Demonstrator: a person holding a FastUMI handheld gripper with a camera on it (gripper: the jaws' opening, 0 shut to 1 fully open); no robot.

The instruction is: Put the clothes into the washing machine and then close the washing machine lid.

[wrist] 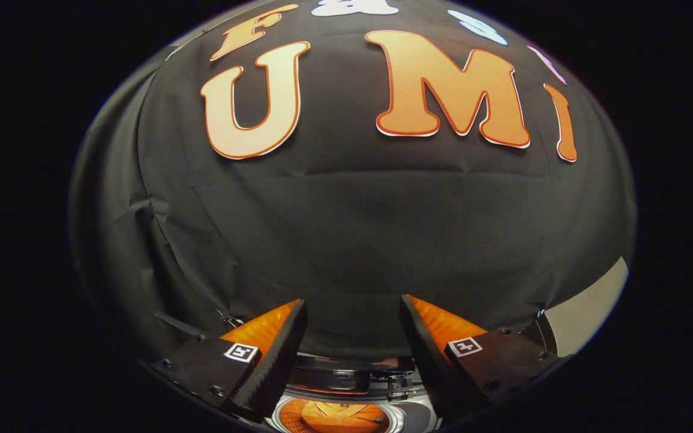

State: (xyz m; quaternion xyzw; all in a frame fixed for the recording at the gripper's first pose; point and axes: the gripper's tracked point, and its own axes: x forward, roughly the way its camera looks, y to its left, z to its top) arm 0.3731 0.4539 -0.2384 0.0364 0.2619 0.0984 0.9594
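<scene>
One gripper (pixel 352 313) is seen, its two fingers spread wide apart with nothing held; one washing machine (pixel 409 415) is seen low between the fingers; one orange garment (pixel 334 418) is seen inside its round drum opening, near and below the fingertips.

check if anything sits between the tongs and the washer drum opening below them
Nothing visible does. The tongs are open and empty, aimed at the booth wall. The washing machine sits low between the fingers, its round opening showing an orange garment already inside. The lid's position can't be told.
</scene>
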